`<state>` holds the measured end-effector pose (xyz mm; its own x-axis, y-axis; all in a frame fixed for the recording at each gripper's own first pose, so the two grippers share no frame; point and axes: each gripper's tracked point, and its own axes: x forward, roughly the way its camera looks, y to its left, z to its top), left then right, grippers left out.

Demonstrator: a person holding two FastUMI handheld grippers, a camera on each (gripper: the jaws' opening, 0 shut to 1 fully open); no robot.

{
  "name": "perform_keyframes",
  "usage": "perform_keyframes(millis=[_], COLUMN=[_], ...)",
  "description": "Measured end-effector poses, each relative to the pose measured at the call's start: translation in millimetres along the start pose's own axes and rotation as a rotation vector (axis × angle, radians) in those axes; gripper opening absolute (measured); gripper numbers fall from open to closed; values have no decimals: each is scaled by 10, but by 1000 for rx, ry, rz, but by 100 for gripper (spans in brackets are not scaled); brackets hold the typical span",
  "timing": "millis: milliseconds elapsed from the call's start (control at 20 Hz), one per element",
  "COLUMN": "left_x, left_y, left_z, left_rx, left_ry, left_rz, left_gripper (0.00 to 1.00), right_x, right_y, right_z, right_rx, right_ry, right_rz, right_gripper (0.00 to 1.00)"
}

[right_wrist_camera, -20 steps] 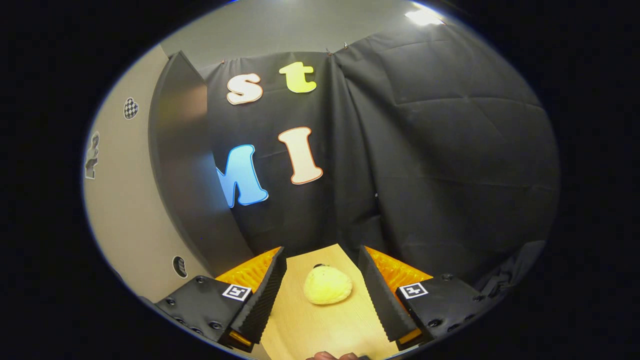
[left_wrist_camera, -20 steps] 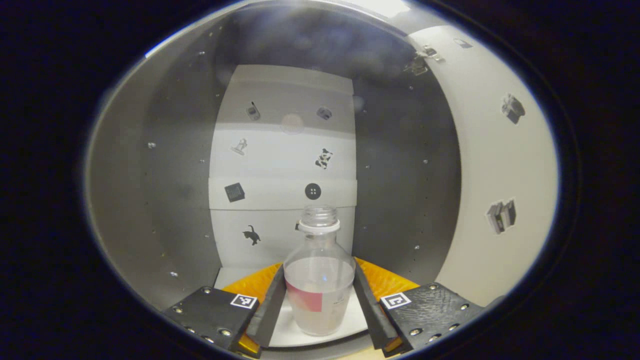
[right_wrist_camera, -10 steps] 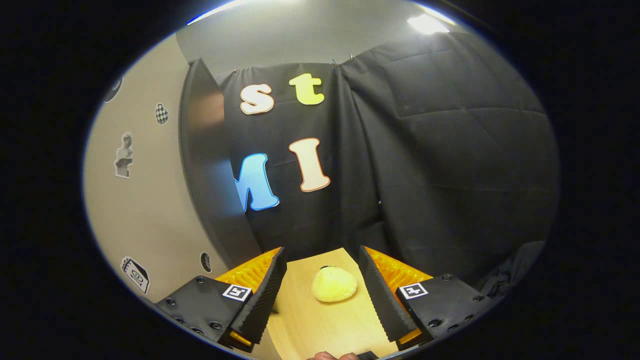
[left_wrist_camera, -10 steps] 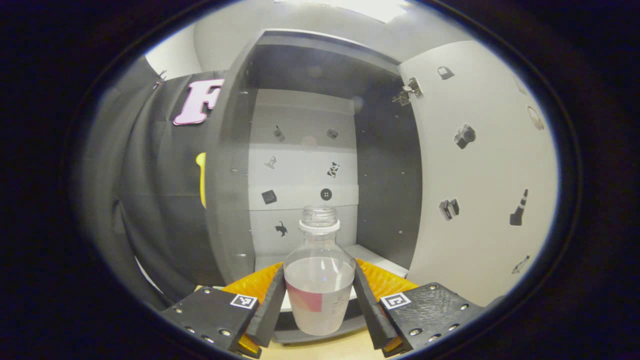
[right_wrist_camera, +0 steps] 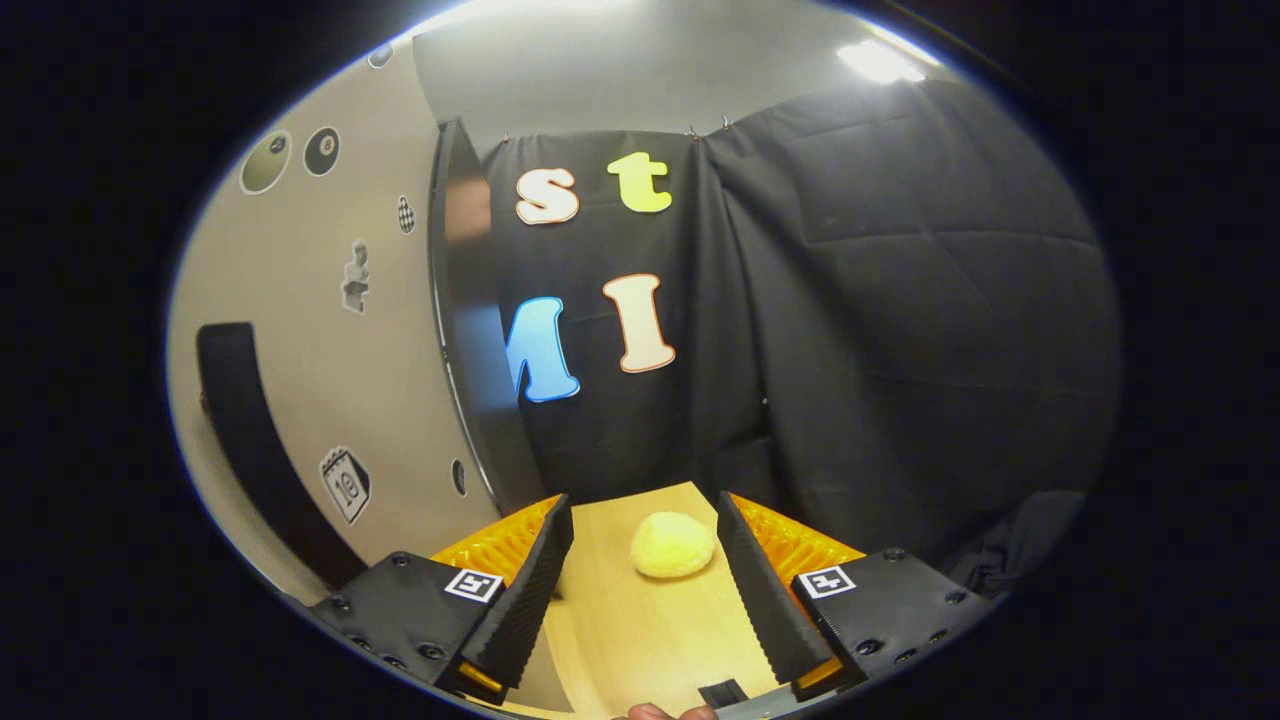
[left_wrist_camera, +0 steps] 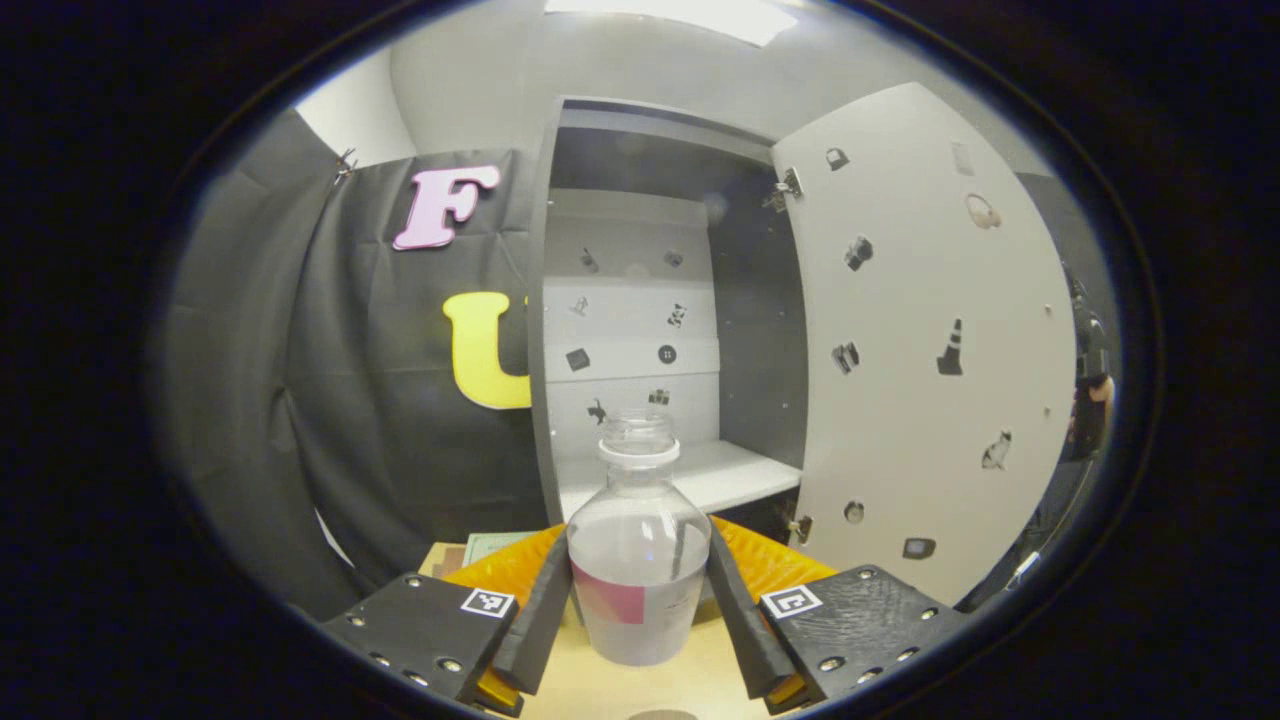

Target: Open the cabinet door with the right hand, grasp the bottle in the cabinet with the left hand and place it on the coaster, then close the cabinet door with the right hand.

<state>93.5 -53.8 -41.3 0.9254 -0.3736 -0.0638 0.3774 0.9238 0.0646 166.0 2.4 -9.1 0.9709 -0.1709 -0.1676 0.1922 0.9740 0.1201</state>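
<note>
Before the open cabinet: bottle, clear, uncapped, partly filled, clamped at its belly by left gripper. Likely light, smooth, spillable; keep upright. Right gripper: spread wide, empty.

Overhead ceiling light blooms white at the top of both views; scene otherwise evenly lit, moderately dim. Cabinet interior hazy, soft. Strong fisheye bending toward edges; rim slightly blurred.
</note>
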Motion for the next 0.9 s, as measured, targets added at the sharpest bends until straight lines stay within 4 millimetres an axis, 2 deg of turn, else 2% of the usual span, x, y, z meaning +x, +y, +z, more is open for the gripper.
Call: perform_keyframes(millis=[200,450,700,800,850,900], left_x=[-373,-488,-425,-420,-425,-414], left_y=[44,30,-60,-104,-142,-146], left_z=[-561,-1369,-2068,-2322,-2421,-2522], left_rx=[-35,-75,-52,-24,-22,-20], left_ry=[7,27,50,68,71,74], left_rz=[8,5,31,52,54,69], left_gripper=[74,74,74,72,77,74], right_x=[-329,-511,-463,-387,-361,-351], right_y=[-11,39,111,-33,-74,-72], right_z=[-115,-138,-122,-121,-111,-108], right_rx=[24,-26,47,30,21,18], right_ry=[12,4,-20,-26,-30,-31], right_rz=[-11,4,50,12,-9,-20], right_gripper=[92,92,92,92,92,92])
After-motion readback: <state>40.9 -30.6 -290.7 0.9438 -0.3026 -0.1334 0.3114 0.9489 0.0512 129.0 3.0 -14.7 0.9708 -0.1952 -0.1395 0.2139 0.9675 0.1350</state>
